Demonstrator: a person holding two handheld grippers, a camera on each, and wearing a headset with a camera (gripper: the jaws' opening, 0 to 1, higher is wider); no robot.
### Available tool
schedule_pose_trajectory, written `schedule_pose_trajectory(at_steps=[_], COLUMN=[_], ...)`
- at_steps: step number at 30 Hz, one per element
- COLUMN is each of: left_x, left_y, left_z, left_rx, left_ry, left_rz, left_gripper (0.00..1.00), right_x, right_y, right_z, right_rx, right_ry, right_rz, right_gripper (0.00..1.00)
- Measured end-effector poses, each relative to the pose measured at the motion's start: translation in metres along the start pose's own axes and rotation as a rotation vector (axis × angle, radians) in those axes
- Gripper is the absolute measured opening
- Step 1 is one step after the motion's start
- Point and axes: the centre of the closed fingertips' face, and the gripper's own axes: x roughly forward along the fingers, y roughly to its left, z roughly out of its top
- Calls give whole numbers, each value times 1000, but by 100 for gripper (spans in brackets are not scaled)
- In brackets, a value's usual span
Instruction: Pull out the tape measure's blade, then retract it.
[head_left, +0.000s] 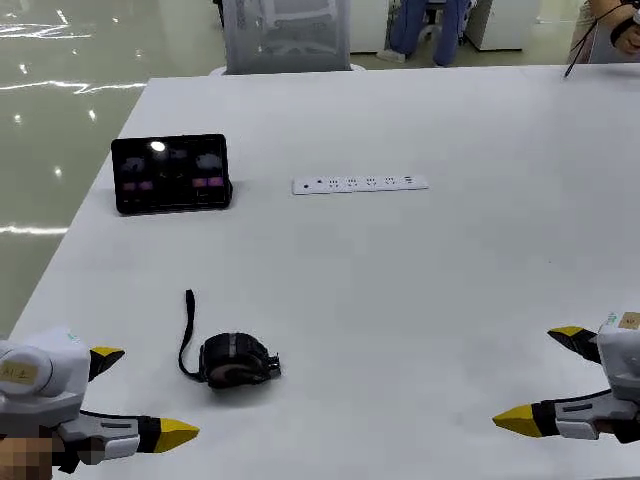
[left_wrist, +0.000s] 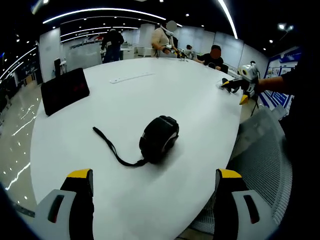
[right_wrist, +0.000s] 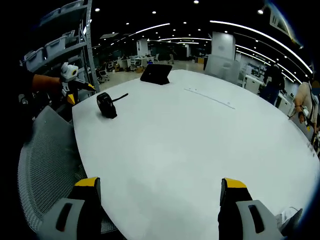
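We see a smooth, matt white bench; on it, the tape measure looks like black, faintly glossy plastic.

Sticker on left gripper seems illegible; nothing else reads.

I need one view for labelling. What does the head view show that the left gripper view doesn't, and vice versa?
Head view: lit buttons on the tablet and a chair back beyond the table. Left gripper view: ceiling lights and a mesh chair at the table's near edge. Shared: tape measure with strap, power strip, and the left gripper and right gripper, both open.
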Motion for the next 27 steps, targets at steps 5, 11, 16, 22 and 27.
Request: schedule_pose_trajectory(at_steps=[5, 11, 16, 22, 27], left_x=[4, 9, 14, 19, 27], left_y=[6, 19, 21, 13, 10], left_z=[0, 1, 2, 13, 20], left_rx=[19, 132, 174, 208, 260], left_ry=[27, 84, 135, 142, 156], left_rz=[-7, 28, 21, -29, -65], left_gripper=[99, 99, 99, 99, 99], right_x=[7, 15, 20, 27, 36], right_y=[3, 6, 8, 10, 12], right_z=[0, 4, 12, 18, 26], right_rx=[-18, -45, -62, -97, -122], right_ry=[32, 50, 44, 48, 47], right_rz=[18, 36, 43, 62, 77], right_gripper=[99, 99, 99, 99, 99])
